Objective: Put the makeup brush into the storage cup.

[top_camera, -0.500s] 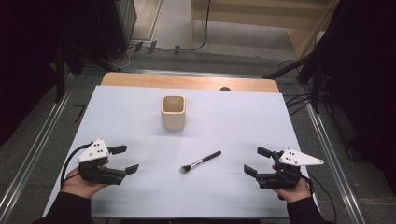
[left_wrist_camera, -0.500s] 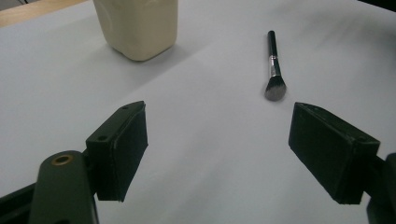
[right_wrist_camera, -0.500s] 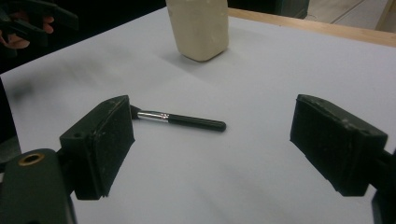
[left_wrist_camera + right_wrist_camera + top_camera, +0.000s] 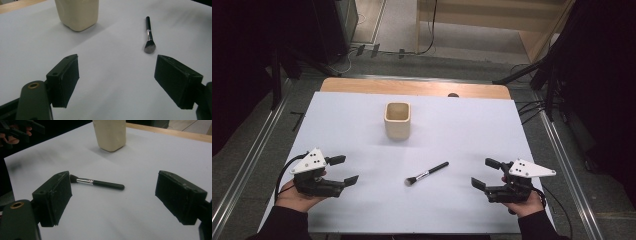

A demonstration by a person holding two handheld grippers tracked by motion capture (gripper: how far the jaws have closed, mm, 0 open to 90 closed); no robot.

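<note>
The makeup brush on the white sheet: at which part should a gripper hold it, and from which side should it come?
Probably the black handle of the makeup brush, near its middle. It lies flat and slanted, bristles toward the person, so coming from above with jaws across the handle looks safest. The right gripper is open with nothing between its jaws and points toward it; the cup stands well apart.

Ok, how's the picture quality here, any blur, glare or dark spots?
High view: sheet evenly lit, dark surroundings, brush sharp. Left gripper view: cup throws a soft shadow, near jaws slightly soft. Right gripper view: dim, grainy, smudgy shadows on the sheet; no glare.
</note>
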